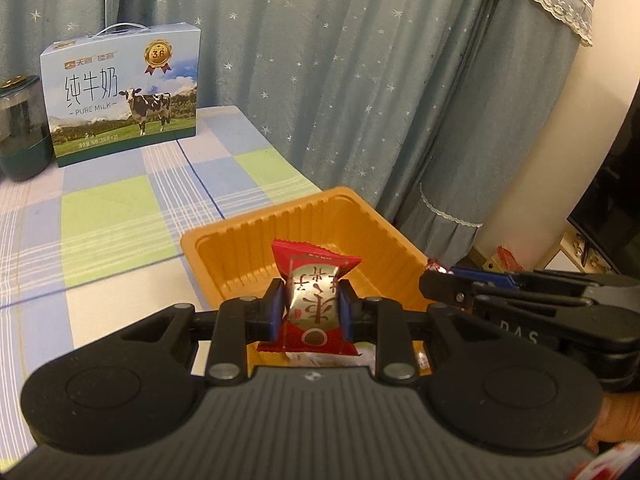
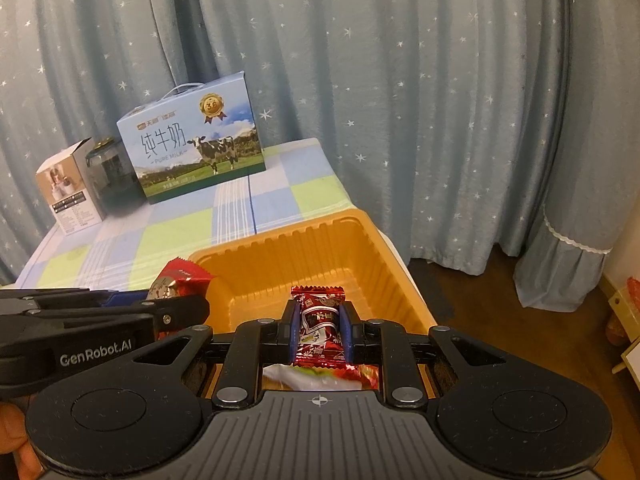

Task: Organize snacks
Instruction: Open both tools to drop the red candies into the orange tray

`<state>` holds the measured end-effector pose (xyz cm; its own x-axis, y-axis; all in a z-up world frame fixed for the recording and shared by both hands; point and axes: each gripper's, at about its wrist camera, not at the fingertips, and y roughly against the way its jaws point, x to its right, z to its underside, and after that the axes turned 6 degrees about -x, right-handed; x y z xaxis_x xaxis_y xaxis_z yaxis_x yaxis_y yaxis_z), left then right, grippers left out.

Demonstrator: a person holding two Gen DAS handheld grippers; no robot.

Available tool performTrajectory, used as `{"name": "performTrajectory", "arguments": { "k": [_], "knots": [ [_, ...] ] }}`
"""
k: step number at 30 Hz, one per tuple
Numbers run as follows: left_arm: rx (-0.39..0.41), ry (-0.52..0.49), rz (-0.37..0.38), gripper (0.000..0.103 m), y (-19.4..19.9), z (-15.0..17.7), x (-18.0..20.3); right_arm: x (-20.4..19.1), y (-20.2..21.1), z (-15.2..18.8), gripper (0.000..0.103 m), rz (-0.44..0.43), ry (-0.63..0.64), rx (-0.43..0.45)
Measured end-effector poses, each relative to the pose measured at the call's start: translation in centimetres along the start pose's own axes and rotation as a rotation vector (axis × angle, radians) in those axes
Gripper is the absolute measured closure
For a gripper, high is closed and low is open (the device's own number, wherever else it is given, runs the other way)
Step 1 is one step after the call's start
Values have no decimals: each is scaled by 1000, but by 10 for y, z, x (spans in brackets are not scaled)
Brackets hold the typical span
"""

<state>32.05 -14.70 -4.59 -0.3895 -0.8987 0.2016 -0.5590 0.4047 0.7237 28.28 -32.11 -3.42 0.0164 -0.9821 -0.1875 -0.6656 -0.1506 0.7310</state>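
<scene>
My left gripper is shut on a red snack packet with a silver round label and holds it above the near part of an orange plastic tray. My right gripper is shut on a dark red wrapped candy over the same tray. The right gripper shows at the right of the left wrist view; the left gripper with its red packet shows at the left of the right wrist view. More wrapped snacks lie in the tray below the fingers, mostly hidden.
The tray sits at the right edge of a table with a checked blue, green and white cloth. A blue milk carton box, a dark jar and a small white box stand at the back. Starred curtains hang behind.
</scene>
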Motion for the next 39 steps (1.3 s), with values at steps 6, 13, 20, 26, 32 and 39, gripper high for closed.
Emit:
{"name": "performTrajectory", "arguments": {
  "k": [6,13,20,26,32,39],
  "knots": [
    [-12,-8,-12,78,-18,-14,-7,3,-16,-13,82,0,-14,-7],
    [-44,-14,-12,72,-35,-19,-12,5,-26,-13,82,-6,-25,-19],
    [-22,7,-40,57,-26,-17,-23,9,-26,-11,82,-4,-34,-22],
    [-9,26,-67,54,-12,-10,-34,11,-25,-13,82,-7,-41,-24],
    [-5,16,-87,51,-3,-1,-35,9,-28,-19,82,-41,-58,-30],
    [-10,18,-89,48,-1,8,-36,2,-35,-26,82,-49,-52,-24]
  ]
}}
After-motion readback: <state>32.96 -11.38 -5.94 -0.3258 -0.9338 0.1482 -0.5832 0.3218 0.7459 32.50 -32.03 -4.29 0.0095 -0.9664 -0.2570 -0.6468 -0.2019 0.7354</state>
